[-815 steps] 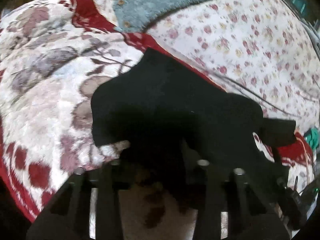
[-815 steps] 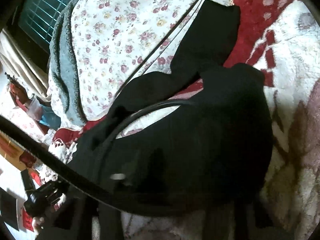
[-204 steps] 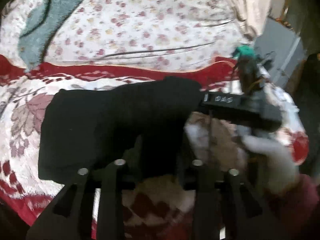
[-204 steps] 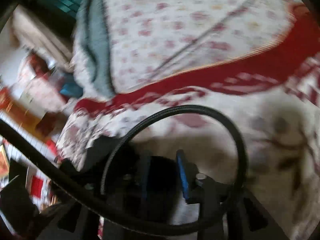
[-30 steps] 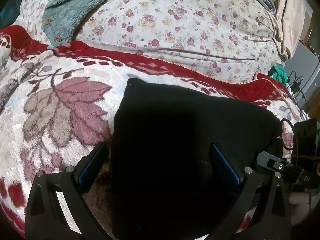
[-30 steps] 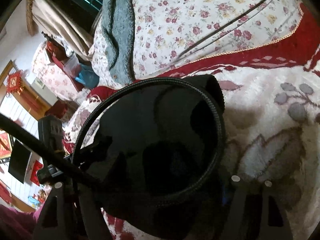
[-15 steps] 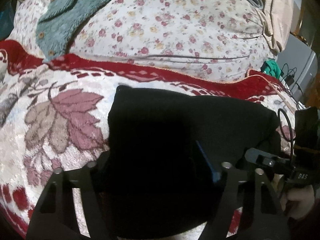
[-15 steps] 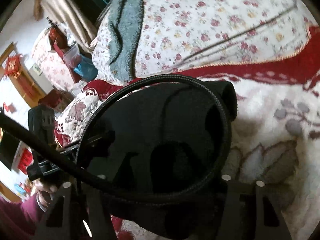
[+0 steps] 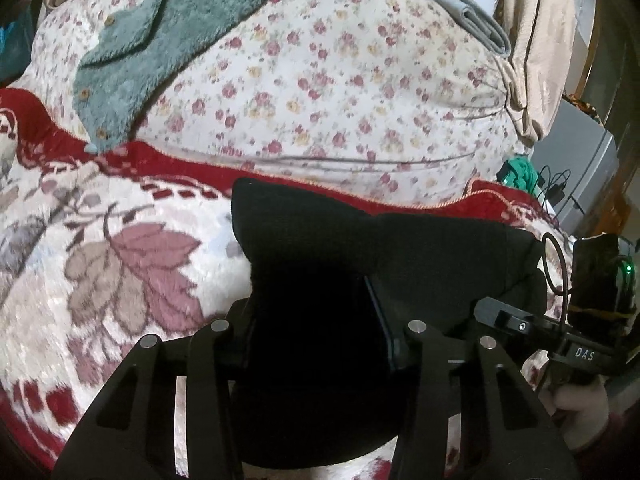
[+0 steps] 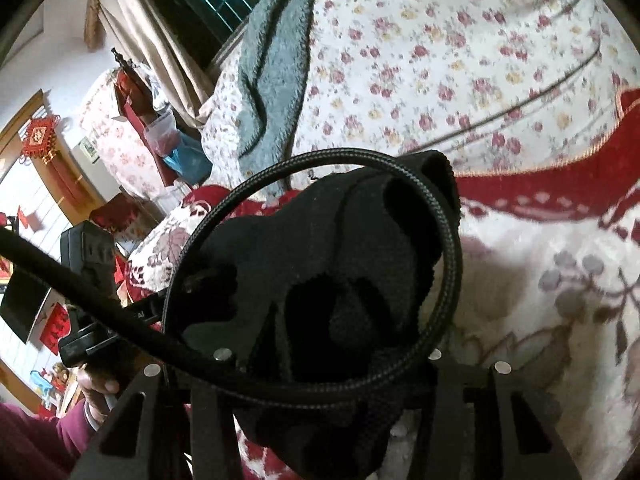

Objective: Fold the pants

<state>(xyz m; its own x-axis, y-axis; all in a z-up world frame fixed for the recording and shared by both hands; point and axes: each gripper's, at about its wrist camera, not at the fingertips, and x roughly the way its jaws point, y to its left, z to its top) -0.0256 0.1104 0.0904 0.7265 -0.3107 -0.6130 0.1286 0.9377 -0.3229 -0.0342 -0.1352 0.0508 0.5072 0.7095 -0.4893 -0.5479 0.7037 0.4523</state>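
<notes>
Bedspread (image 9: 120, 248); both tongs pinching pants (image 9: 420, 248).

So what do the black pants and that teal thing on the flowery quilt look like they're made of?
Black pants: apparently a soft matte knit, possibly fleece; a fine ribbed weave shows at the edges, no sheen. Teal garment: fluffy pile fleece, judging by its shaggy surface, with small brown buttons of unclear material.

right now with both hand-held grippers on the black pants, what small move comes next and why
Probably carry the near edge forward over the far half. Both the left hand-held gripper and right hand-held gripper have just been closing with bunched black pants between them, its near edge lifted off the blanket.
</notes>
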